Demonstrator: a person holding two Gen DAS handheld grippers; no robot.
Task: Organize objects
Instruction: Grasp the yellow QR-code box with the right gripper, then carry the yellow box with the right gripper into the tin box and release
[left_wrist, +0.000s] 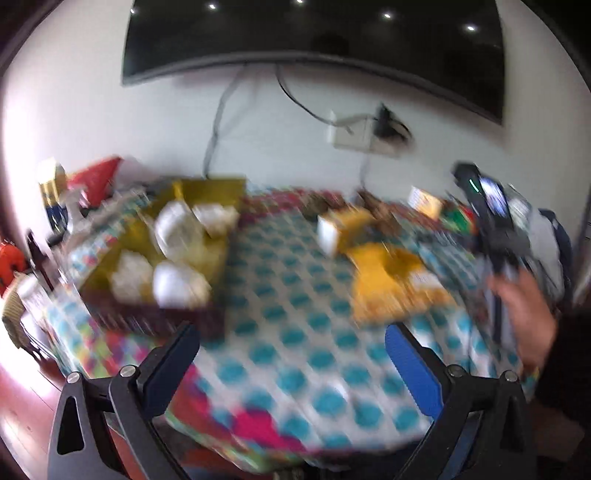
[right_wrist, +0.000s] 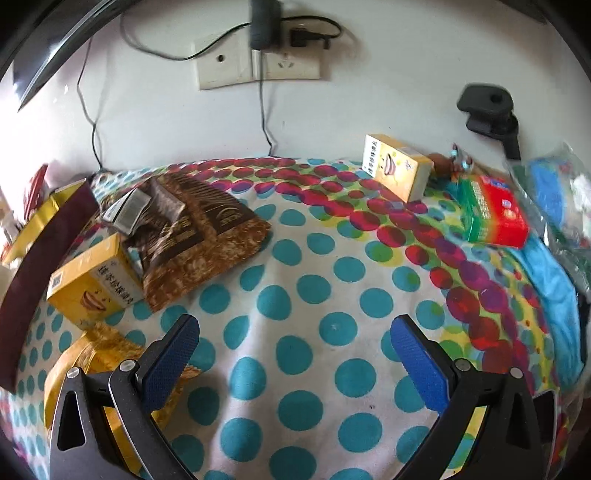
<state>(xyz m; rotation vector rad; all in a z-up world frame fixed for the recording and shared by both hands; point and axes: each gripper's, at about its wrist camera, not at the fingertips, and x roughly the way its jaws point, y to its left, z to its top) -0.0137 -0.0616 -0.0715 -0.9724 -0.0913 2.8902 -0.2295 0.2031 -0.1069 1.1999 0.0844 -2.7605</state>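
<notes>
We see the things to be sorted spread over a table under a polka-dot cloth (right_wrist: 306, 332). In the right wrist view a yellow box (right_wrist: 92, 284) lies at about nine o'clock, touching the lower edge of a brown foil pouch (right_wrist: 199, 236) that sits at ten o'clock with a small silver-grey packet (right_wrist: 129, 210) on top of it. A gold packet (right_wrist: 92, 369) lies at about eight o'clock, partly behind the left finger of our right gripper (right_wrist: 295, 358). A second yellow box (right_wrist: 397, 166) stands tilted at one o'clock near the wall, and a red and green box (right_wrist: 495, 210) lies at two o'clock, just beside a clear bag with blue contents (right_wrist: 554, 192) at the far right. A dark red tray (right_wrist: 40, 269) runs along the left edge. Our right gripper has its blue pads (right_wrist: 421, 365) spread wide over bare cloth with nothing between them. The left wrist view is badly blurred: our left gripper (left_wrist: 291, 365) also stands wide apart and empty, above the cloth. There the tray (left_wrist: 166, 314) shows at ten o'clock with several white bundles (left_wrist: 177, 284) inside on a yellow lining, and yellow packages (left_wrist: 384, 280) lie at about one o'clock. A hand (left_wrist: 524, 314) at three o'clock holds the other dark gripper. On the wall behind we see a dark screen (left_wrist: 314, 33) and a socket plate (right_wrist: 258, 62) with cables.
</notes>
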